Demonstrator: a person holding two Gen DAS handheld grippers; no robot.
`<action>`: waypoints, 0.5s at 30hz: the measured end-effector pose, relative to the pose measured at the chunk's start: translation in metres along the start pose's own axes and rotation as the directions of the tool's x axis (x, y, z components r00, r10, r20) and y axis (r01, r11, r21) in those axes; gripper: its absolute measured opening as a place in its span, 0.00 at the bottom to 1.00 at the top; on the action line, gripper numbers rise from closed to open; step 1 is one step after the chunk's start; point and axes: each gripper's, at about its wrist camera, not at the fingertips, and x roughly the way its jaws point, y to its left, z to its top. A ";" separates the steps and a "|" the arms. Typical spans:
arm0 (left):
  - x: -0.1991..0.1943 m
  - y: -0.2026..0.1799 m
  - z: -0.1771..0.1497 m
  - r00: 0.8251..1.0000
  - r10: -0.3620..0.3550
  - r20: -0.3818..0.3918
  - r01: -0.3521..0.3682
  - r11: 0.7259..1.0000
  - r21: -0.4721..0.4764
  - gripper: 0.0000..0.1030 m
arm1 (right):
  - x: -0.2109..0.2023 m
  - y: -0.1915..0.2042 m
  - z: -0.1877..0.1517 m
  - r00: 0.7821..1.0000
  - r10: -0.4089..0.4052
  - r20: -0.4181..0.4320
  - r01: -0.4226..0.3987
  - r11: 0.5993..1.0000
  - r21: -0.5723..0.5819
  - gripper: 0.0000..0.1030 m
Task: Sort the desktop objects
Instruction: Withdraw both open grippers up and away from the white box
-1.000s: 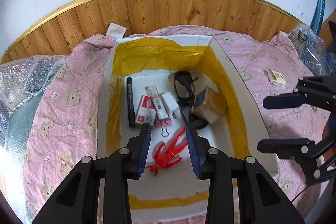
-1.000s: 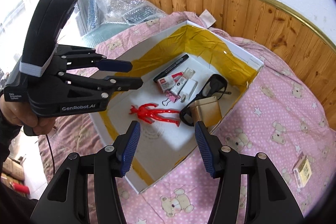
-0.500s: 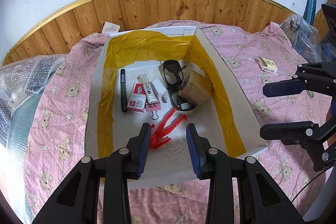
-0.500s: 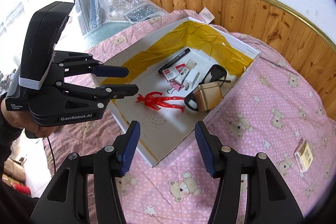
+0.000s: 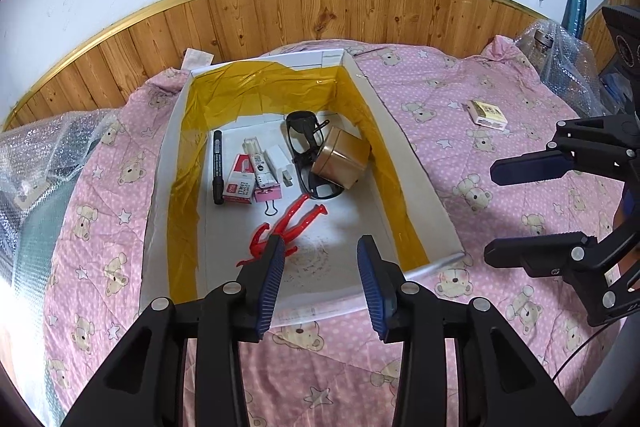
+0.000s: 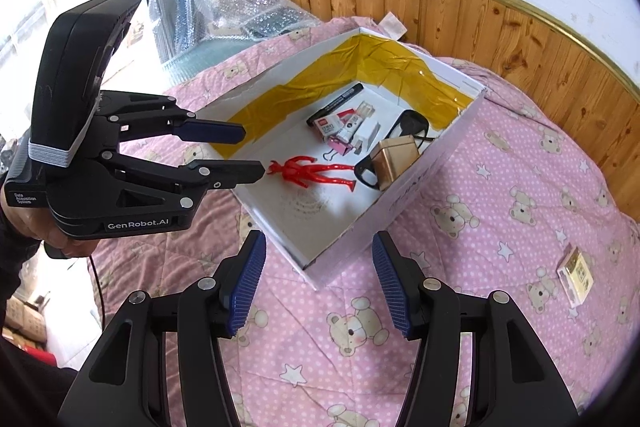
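Left wrist view: the left gripper [image 5: 320, 277] hangs over the near edge of the white box [image 5: 416, 163], jaws released and holding nothing. Inside the box lie a red figure [image 5: 292, 227] near the front, a black marker [image 5: 217, 167] at the left, a red-and-white pack [image 5: 240, 187], a pink binder clip [image 5: 267, 194], small white items [image 5: 280, 163], sunglasses [image 5: 306, 143] and a brown tin [image 5: 340, 163] at the right wall. One small yellow-and-white box [image 5: 488, 113] lies on the pink quilt [image 5: 480, 207], far right and well apart from the white box; by judgement it is the last item left to sort, with most of the task done. The right gripper [image 5: 504, 211] is visible at the right, jaws released. Compared with the earlier frames, this gripper has drawn back: the red figure, formerly between its fingertips, now lies beyond them, and the near wall of the white box is now in view. Right wrist view: the right gripper [image 6: 318, 279] hovers over the quilt [image 6: 500, 207] just outside the near corner of the white box [image 6: 400, 211], jaws released and empty. The left gripper [image 6: 252, 151] is seen at the left, fingertips close to the head of the red figure [image 6: 312, 173] but not gripping it. The small yellow-and-white box [image 6: 576, 273] lies on the quilt at the right. Against the earlier frames, this camera has also retreated; the white box sits farther off and more quilt shows in front.
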 end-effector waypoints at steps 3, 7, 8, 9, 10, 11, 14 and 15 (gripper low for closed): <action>-0.003 -0.006 -0.003 1.000 0.000 0.000 0.000 1.000 0.005 0.39 | -0.003 0.000 -0.007 1.000 0.000 -0.002 0.000 1.000 -0.002 0.58; -0.005 -0.013 -0.009 1.000 -0.004 -0.003 0.004 1.000 0.005 0.39 | -0.007 0.000 -0.017 1.000 -0.001 -0.004 0.001 1.000 -0.003 0.58; -0.006 -0.014 -0.011 1.000 -0.005 -0.002 0.005 1.000 0.005 0.39 | -0.009 -0.001 -0.020 1.000 0.000 -0.004 0.000 1.000 -0.001 0.58; -0.006 -0.016 -0.013 1.000 -0.005 -0.001 0.005 1.000 0.004 0.39 | -0.009 -0.002 -0.022 1.000 0.000 -0.004 0.000 1.000 0.001 0.58; -0.007 -0.018 -0.015 1.000 -0.006 -0.001 0.006 1.000 0.003 0.39 | -0.010 -0.002 -0.025 1.000 0.000 -0.003 0.000 1.000 0.004 0.58; -0.007 -0.019 -0.017 1.000 -0.009 -0.001 0.009 1.000 -0.001 0.39 | -0.011 -0.003 -0.027 1.000 0.001 -0.004 -0.001 1.000 0.006 0.58; -0.009 -0.024 -0.023 1.000 -0.019 -0.004 0.019 1.000 -0.006 0.39 | -0.012 -0.005 -0.035 1.000 0.005 -0.007 -0.005 1.000 0.013 0.58; -0.009 -0.026 -0.024 1.000 -0.021 -0.005 0.021 1.000 -0.005 0.39 | -0.013 -0.006 -0.038 1.000 0.006 -0.008 -0.006 1.000 0.015 0.58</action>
